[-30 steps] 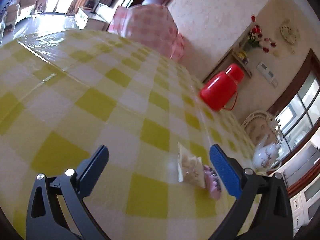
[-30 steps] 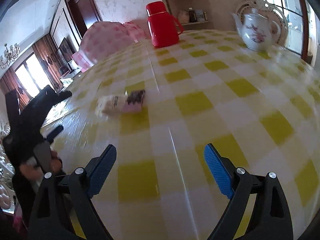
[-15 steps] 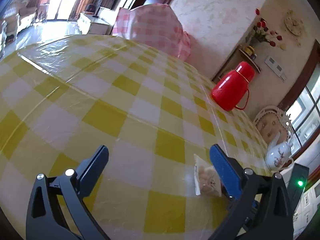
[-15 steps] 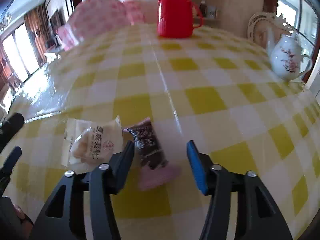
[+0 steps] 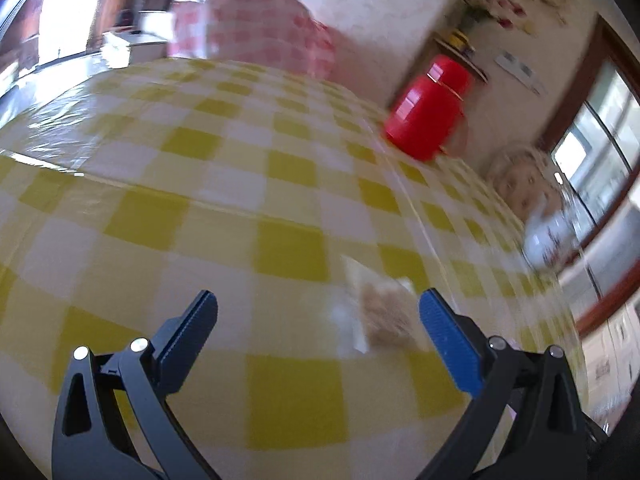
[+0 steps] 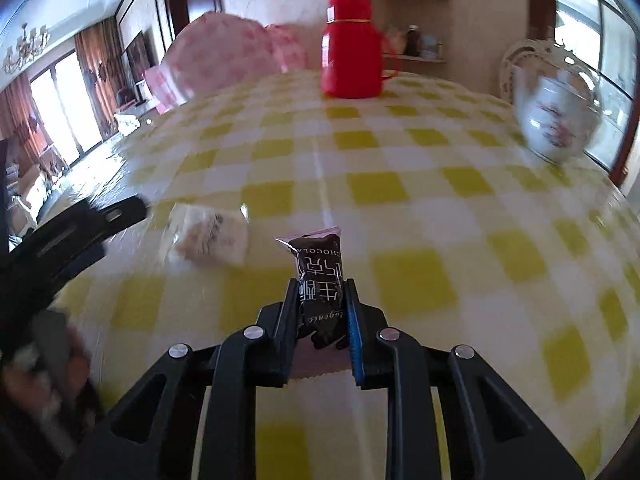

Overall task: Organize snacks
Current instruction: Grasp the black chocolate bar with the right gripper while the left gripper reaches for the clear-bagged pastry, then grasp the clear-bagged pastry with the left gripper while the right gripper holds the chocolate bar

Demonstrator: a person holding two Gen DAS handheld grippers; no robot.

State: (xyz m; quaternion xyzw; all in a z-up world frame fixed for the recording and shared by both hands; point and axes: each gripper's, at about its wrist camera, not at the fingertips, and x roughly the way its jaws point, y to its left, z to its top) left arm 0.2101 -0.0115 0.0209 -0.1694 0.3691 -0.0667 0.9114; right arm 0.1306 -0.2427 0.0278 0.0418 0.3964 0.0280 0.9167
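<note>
My right gripper [image 6: 319,294] is shut on a dark brown and pink chocolate snack packet [image 6: 318,268], which sticks out forward from between the blue pads. A white packet with a pale pastry [image 6: 206,234] lies on the yellow checked tablecloth just left of it. In the left wrist view that same white packet [image 5: 382,312] lies blurred in front of the right finger of my open left gripper [image 5: 318,312], nothing between its fingers. The left gripper [image 6: 66,240] shows dark at the left edge of the right wrist view.
A red thermos jug [image 6: 352,48] stands at the far side of the table [image 6: 400,192]. A white flowered teapot [image 6: 554,120] sits at the far right before an ornate white chair back. A pink checked food cover [image 5: 260,28] is at the far left edge.
My right gripper closed onto the chocolate packet and lifted it away from the white packet. The left gripper swung and rolled; the white packet now lies alone before it.
</note>
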